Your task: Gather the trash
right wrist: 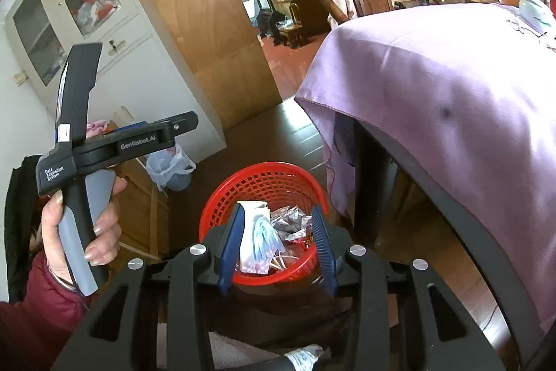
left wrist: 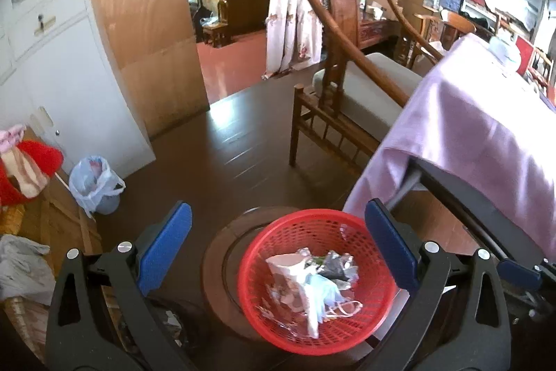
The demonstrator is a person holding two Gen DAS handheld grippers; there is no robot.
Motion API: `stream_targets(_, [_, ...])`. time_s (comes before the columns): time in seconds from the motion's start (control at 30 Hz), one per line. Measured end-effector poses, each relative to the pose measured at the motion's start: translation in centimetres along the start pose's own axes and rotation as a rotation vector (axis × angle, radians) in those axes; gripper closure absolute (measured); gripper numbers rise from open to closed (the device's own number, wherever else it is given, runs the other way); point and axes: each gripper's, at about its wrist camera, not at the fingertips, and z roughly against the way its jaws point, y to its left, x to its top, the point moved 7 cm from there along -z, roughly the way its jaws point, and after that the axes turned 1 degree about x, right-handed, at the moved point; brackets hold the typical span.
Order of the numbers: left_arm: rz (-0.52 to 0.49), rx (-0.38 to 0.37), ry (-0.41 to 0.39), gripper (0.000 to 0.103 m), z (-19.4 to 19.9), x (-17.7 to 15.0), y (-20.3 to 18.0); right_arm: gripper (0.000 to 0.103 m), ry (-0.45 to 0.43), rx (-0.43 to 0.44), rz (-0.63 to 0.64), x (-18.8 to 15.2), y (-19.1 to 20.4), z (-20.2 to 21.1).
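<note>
left wrist view: the left hand-held gripper (left wrist: pixel 278 246) stands with its two blue pads spread wide and nothing between them. below and beyond it a red mesh basket (left wrist: pixel 314 280) rests on a round dark wooden stool (left wrist: pixel 222 252), toward the stool's right edge. inside the basket lies the collected trash: a crumpled white paper piece (left wrist: pixel 288 270), a pale blue face mask (left wrist: pixel 325 296) with white ear loops, and crinkled silver foil wrappers (left wrist: pixel 338 266). to the right, a table draped in a lilac cloth (left wrist: pixel 486 127) overhangs the basket's far right side. a wooden armchair (left wrist: pixel 347 86) with a grey cushion stands on the dark floor beyond. at the left, a small bin lined with a pale plastic bag (left wrist: pixel 93 183) sits on the floor beside a white cabinet (left wrist: pixel 62 65).

right wrist view: the right hand-held gripper (right wrist: pixel 279 246) has its blue pads partly spread, held apart over the red mesh basket (right wrist: pixel 257 186), gripping nothing; the face mask (right wrist: pixel 264 239) and foil wrappers (right wrist: pixel 292 221) lie in the basket beneath the gap, clear of both pads. at the left edge a person's left hand (right wrist: pixel 83 225), in a dark red sleeve, grips the grey handle of the left hand-held gripper (right wrist: pixel 186 122), seen side on and raised well above the basket. the lilac cloth (right wrist: pixel 451 86) fills the right half.
</note>
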Motion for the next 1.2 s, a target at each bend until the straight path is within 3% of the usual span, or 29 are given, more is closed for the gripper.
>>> stream_targets(0.97, [-0.188,0.063,-0.217,0.007,13.8,1.7,-13.6,0.061,-0.363,0.087,-0.083,-1.5,-6.1,16.5])
stream_targets(1.2, [-0.196,0.091,-0.238,0.007,17.3,-0.7,-14.3,0.044,-0.395,0.099,-0.058,-2.0,-5.5,18.7])
